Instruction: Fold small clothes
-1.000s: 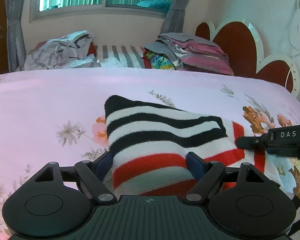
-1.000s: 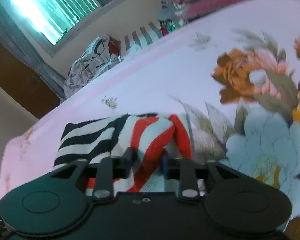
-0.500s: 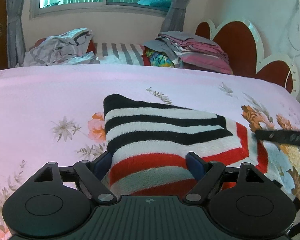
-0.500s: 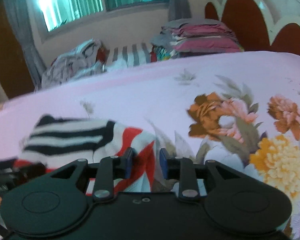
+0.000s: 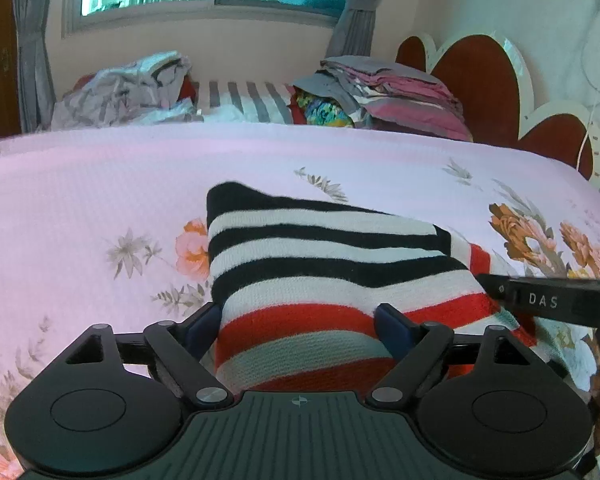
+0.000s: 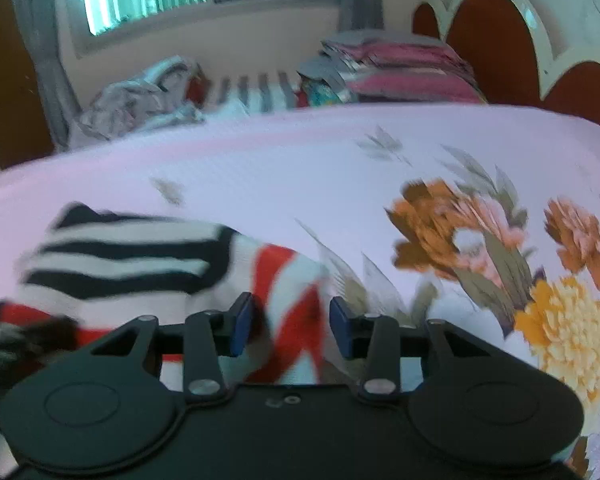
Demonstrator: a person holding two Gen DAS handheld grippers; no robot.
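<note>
A small knitted garment point(image 5: 332, 264) with black, white, red and grey stripes lies folded on the pink floral bedspread point(image 5: 80, 184). My left gripper point(image 5: 300, 322) is open, its jaws wide on either side of the garment's near red-striped edge. My right gripper point(image 6: 290, 318) is open with the garment's red and white corner point(image 6: 296, 280) between its fingers. It also shows in the left wrist view point(image 5: 548, 300), resting at the garment's right edge. The right wrist view is blurred.
A crumpled heap of grey and white clothes point(image 5: 128, 88) lies at the far left of the bed. A stack of folded pink and grey clothes point(image 5: 392, 92) sits at the far right by the red headboard point(image 5: 480, 84). A window is behind.
My right gripper has opened and let go of the garment's red corner after swinging level. The left gripper stayed open around the near edge. The garment has settled flatter.
</note>
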